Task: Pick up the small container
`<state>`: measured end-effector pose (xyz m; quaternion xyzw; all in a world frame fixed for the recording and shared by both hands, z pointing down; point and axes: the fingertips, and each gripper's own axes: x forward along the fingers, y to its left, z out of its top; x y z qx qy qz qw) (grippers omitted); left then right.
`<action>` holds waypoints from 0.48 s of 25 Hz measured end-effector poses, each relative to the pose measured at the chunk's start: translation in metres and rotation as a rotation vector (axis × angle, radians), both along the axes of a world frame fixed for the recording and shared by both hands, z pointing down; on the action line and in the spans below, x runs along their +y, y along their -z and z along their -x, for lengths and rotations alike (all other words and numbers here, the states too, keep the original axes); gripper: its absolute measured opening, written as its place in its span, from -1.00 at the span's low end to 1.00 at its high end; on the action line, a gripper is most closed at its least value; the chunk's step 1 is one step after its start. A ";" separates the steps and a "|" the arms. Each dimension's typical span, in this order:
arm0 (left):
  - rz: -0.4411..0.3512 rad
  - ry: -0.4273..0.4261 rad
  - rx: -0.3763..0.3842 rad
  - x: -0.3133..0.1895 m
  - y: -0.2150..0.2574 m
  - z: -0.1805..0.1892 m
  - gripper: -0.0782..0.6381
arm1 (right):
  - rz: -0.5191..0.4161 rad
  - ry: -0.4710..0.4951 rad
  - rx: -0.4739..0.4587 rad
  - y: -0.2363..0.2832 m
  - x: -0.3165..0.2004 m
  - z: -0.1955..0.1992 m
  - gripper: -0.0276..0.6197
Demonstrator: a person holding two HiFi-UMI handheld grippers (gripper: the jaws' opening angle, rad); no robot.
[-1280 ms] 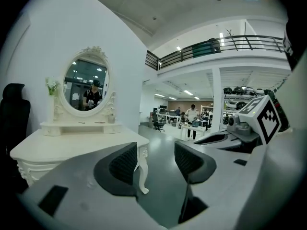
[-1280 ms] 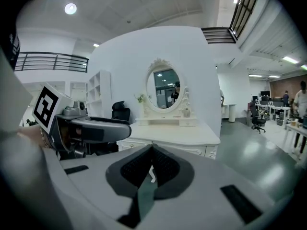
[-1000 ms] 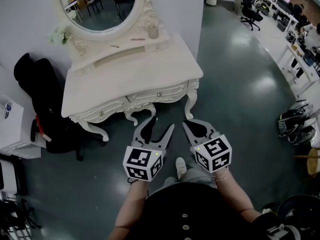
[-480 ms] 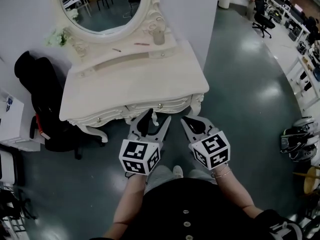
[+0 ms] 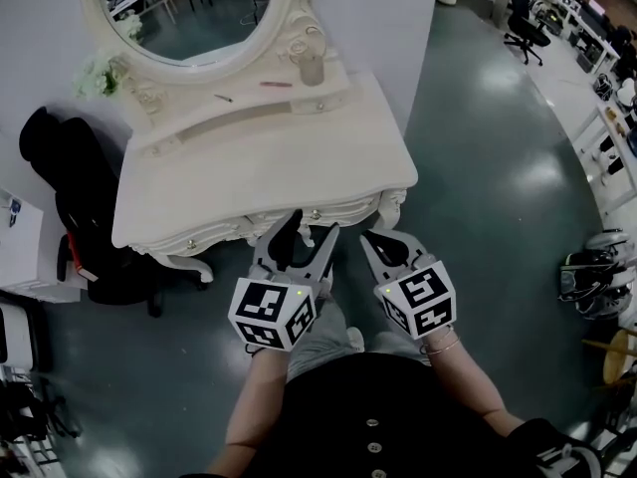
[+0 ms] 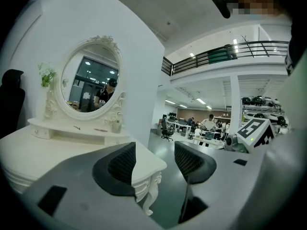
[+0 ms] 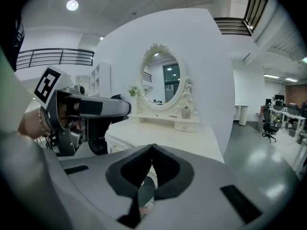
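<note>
1. Far left, a black chair point(image 5: 85, 202) draped in dark cloth sits tight against the left end of the white dressing table point(image 5: 249, 162). There is no spare room on that side.
2. The table's scalloped near edge runs just ahead of both grippers. Its near right corner and carved leg point(image 5: 390, 205) stand just left of a wide stretch of glossy dark floor point(image 5: 488, 157).
3. Behind the table is a white wall panel point(image 5: 398, 13), and its right edge ends about level with the table's right end.
4. The left gripper point(image 5: 311, 227) hovers at the table's near edge with its jaws well apart and nothing between them. In the left gripper view, the gap of the left gripper point(image 6: 154, 159) shows only the table corner and the floor.
5. The right gripper point(image 5: 378, 237) sits just right of it, over the floor by the carved leg. Its pads are pressed together with nothing in them, and the right gripper view shows the right gripper point(image 7: 152, 150) meeting at the tips.
6. The small container point(image 5: 312, 66) is a pale, upright, cup-like pot. It stands on the raised back shelf just right of the oval mirror point(image 5: 189, 13), at the far right, well apart from both grippers.
7. The pot also shows in the left gripper view point(image 6: 115, 125) and the right gripper view point(image 7: 184, 112), untouched.
</note>
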<state>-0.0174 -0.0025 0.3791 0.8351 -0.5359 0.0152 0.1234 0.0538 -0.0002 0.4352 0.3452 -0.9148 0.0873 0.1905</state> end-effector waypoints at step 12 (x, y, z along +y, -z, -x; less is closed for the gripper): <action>0.002 -0.028 0.009 -0.067 -0.004 0.020 -0.11 | 0.000 -0.035 0.007 -0.004 -0.061 0.016 -0.91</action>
